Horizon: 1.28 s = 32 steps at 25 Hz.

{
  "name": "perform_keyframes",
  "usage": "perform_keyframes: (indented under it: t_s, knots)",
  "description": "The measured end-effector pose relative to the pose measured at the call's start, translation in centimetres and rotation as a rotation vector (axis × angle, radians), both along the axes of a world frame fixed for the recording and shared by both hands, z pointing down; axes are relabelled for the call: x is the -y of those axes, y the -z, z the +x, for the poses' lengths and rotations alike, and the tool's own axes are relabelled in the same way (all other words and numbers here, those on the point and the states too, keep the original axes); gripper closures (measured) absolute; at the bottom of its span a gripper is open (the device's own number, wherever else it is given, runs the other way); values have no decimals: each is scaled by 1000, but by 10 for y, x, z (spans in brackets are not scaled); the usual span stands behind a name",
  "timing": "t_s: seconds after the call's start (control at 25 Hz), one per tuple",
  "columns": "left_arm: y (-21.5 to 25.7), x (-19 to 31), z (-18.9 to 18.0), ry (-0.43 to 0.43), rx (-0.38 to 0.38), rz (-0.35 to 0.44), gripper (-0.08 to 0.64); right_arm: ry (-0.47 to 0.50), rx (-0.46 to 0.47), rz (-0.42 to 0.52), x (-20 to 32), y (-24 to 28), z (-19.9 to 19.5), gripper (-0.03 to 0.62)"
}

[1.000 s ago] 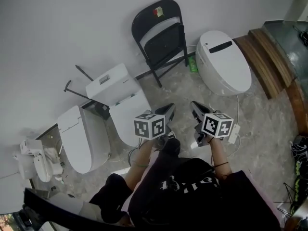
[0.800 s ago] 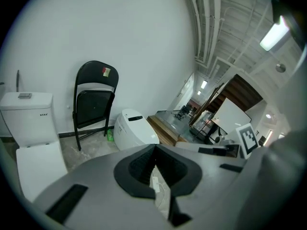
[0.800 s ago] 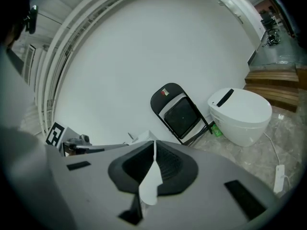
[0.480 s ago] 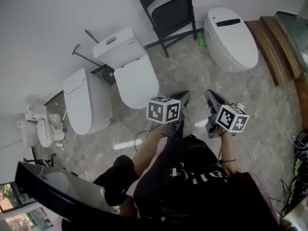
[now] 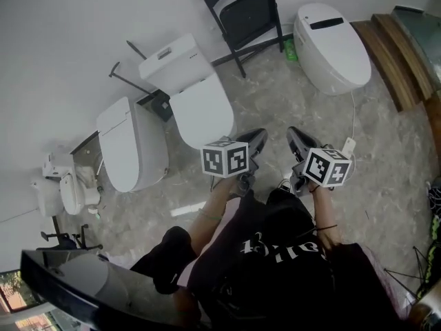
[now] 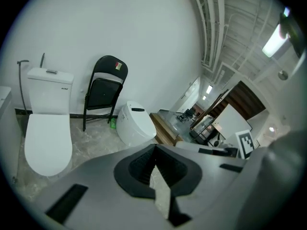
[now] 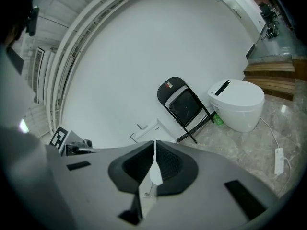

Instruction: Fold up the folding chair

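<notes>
The black folding chair [image 5: 244, 12] leans on the white wall at the top of the head view, its seat turned up flat against the backrest. It also shows far off in the left gripper view as the chair [image 6: 103, 92] and in the right gripper view as the chair [image 7: 184, 107]. My left gripper [image 5: 258, 138] and right gripper [image 5: 293, 135] are held side by side in front of my body, well short of the chair. Both are shut with nothing between the jaws, as the left gripper [image 6: 154, 148] and right gripper [image 7: 154, 145] show close up.
A white toilet with a tank [image 5: 196, 95] stands left of the chair, another toilet [image 5: 127, 143] further left, and a tankless toilet [image 5: 331, 36] to the right. Wooden steps [image 5: 393, 61] are at the far right. A power strip [image 5: 344, 147] lies on the marble floor.
The chair and toilets have slid toward the top of the head view as I backed away from them. Both grippers stayed shut and empty.
</notes>
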<state>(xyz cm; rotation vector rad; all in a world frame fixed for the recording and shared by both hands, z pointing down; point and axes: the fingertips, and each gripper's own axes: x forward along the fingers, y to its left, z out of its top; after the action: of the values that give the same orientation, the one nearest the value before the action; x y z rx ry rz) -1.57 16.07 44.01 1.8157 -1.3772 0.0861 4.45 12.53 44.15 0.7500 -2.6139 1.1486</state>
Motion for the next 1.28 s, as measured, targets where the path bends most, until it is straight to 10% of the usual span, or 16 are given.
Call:
perform_keyframes:
  t_s: [0.64,1.28]
  knots:
    - [16,-86,-111,-155,19,82,557,-143,12,45,-90,14,-111,568]
    - [13,-118,-145,-189,-4,99,557,-157,-27,51,-127,10,-145,568]
